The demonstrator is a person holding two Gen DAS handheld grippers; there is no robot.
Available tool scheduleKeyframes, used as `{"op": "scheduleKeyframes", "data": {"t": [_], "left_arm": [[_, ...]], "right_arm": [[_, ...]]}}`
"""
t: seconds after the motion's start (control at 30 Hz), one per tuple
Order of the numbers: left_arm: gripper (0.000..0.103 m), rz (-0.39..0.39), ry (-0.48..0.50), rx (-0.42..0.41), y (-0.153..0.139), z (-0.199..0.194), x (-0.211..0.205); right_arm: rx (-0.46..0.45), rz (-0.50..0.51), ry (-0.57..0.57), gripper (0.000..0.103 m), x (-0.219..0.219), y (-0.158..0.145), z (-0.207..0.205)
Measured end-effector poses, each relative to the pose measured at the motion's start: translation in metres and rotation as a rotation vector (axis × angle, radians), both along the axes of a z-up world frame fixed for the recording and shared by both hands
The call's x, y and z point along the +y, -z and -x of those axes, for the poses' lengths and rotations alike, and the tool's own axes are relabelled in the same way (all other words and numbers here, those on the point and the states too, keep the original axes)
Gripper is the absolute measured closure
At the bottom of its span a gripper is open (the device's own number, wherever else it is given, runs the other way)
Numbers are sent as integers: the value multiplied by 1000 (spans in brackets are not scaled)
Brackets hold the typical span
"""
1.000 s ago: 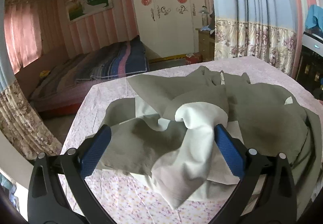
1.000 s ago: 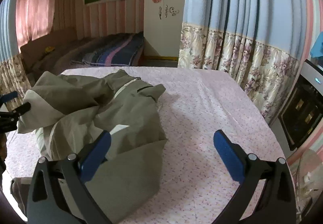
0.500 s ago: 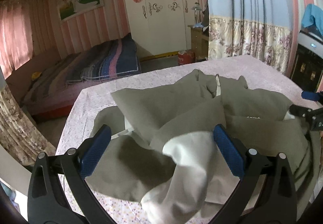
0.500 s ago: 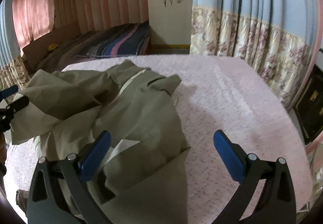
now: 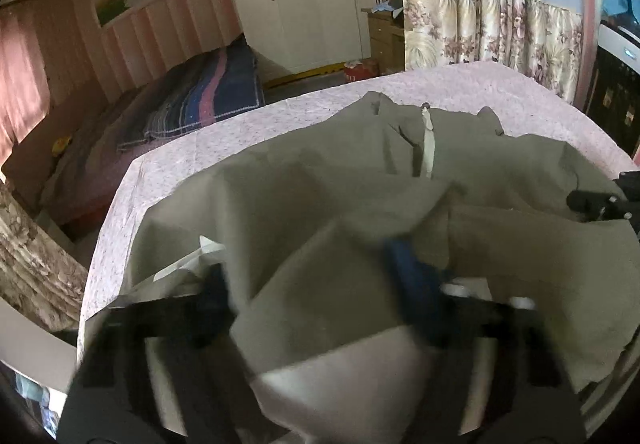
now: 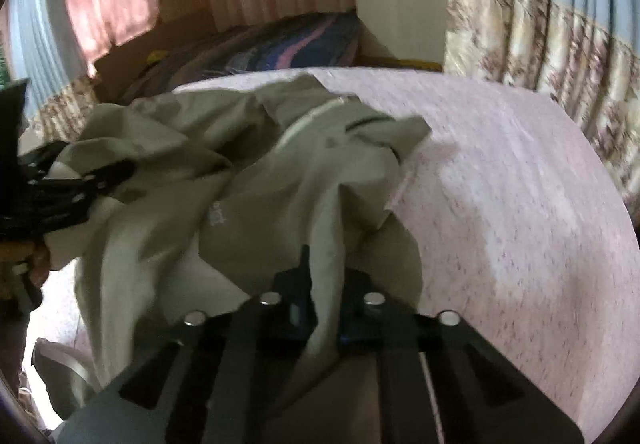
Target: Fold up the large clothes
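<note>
An olive-green garment (image 5: 320, 183) with a pale lining lies crumpled on a table with a pink flowered cloth (image 5: 520, 91). My left gripper (image 5: 312, 280) is low over its near left part. Its jaws are closing, a thick fold lies between them, and the pads do not clearly press on it. The picture is blurred there. In the right wrist view the garment (image 6: 240, 147) fills the left half of the table (image 6: 520, 183). My right gripper (image 6: 324, 284) is shut on a ridge of its near edge. The left gripper (image 6: 92, 179) shows at the far left.
The right gripper (image 5: 592, 203) pokes in at the right edge of the left wrist view. Beyond the table are a bed with a striped blanket (image 5: 208, 95), a white wardrobe (image 5: 304, 3) and flowered curtains (image 6: 540, 31). The table's right side is bare cloth.
Both grippers came down and forward onto the garment. The right jaws went from wide open to shut on a fold. The left jaws narrowed around the cloth.
</note>
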State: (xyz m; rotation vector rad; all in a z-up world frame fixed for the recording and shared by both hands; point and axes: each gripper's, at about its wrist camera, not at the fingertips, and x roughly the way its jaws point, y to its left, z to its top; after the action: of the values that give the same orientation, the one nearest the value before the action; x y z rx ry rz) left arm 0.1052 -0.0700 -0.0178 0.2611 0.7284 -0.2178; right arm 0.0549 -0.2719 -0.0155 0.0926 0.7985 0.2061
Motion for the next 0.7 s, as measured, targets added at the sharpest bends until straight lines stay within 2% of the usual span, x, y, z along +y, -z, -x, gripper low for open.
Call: {"op": "scheduleKeyframes", "data": {"t": [0.03, 0.07, 0.17, 0.3, 0.4, 0.53, 0.7], "left_arm": [[69, 7, -9, -8, -4, -2, 0], [79, 4, -17, -24, -9, -4, -1], [91, -16, -32, -74, -31, -13, 1], [95, -42, -37, -132, -62, -33, -1], [96, -30, -53, -159, -82, -56, 0], [96, 6, -89, -195, -104, -95, 2], [96, -9, -124, -226, -114, -144, -7]], "right_arm": [[-26, 1, -5, 98, -3, -7, 0], [-52, 0, -6, 99, -6, -14, 0], [-135, 31, -19, 100, -20, -45, -12], [-218, 121, -32, 100, -30, -76, -42], [-292, 194, -32, 100, -38, -97, -71], [-336, 292, -20, 100, -50, -117, -123], [-370, 406, -8, 99, -59, -131, -193]]}}
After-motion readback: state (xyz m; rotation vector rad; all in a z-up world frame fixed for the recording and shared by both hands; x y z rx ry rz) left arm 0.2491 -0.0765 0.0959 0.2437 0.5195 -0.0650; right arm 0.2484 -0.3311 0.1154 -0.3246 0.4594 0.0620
